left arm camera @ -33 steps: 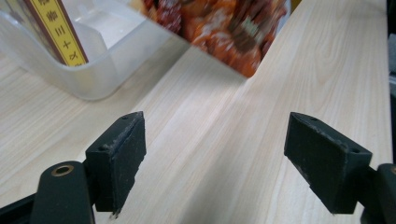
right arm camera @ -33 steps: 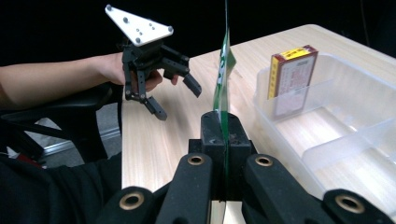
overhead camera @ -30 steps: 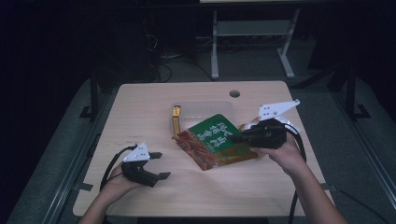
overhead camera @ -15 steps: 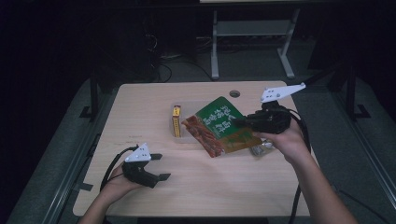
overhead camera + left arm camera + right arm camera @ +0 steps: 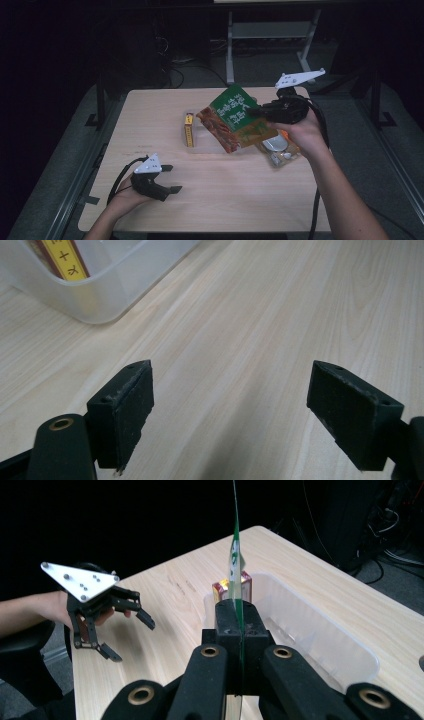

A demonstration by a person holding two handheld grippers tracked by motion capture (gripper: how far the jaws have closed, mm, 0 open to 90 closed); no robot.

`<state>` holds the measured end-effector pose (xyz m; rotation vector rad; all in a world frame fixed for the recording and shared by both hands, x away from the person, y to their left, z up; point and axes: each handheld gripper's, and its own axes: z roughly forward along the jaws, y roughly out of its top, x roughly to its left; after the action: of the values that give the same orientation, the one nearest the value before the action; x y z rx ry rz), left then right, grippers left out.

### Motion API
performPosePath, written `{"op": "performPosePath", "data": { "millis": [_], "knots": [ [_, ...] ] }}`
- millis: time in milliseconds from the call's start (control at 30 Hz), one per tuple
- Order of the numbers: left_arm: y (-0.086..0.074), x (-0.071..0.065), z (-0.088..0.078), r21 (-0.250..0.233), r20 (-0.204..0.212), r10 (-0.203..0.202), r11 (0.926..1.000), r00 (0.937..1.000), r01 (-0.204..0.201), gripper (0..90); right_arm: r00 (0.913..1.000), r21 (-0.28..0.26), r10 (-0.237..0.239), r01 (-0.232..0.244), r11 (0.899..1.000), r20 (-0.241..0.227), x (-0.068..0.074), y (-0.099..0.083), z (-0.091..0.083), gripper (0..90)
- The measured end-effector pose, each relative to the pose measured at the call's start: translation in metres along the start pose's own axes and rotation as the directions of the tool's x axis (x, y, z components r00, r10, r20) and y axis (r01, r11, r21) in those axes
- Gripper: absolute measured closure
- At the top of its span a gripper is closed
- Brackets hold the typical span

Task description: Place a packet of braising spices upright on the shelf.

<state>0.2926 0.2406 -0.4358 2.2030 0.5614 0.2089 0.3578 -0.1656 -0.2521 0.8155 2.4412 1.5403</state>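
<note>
The right gripper [image 5: 256,113] is clamping its jaws on the edge of a flat green-and-orange printed snack packet [image 5: 235,120], holding it tilted above the light wooden table [image 5: 150,115] right of the frame's centre. At lower left, the left gripper [image 5: 167,179] is resting near the table, jaws spread wide around nothing. A clear plastic bin [image 5: 320,635] with a small yellow-and-red box [image 5: 189,130] is sitting below the packet.

Bare tabletop [image 5: 235,190] between both hands

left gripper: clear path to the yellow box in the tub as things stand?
Probably yes. The left gripper is open on bare table, and the yellow box stands upright in the clear tub, open on top. The packet in the right gripper hangs to one side.
</note>
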Motion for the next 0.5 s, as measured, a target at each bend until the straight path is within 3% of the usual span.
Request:
{"op": "performPosePath", "data": {
  "millis": [500],
  "knots": [
    [-0.001,0.001,0.001,0.005,0.002,-0.006,1.0,1.0,0.006,18.7,0.9992,0.001,0.006,-0.006,1.0,0.04,-0.006,0.021,0.018,90.0]
  ]
}}
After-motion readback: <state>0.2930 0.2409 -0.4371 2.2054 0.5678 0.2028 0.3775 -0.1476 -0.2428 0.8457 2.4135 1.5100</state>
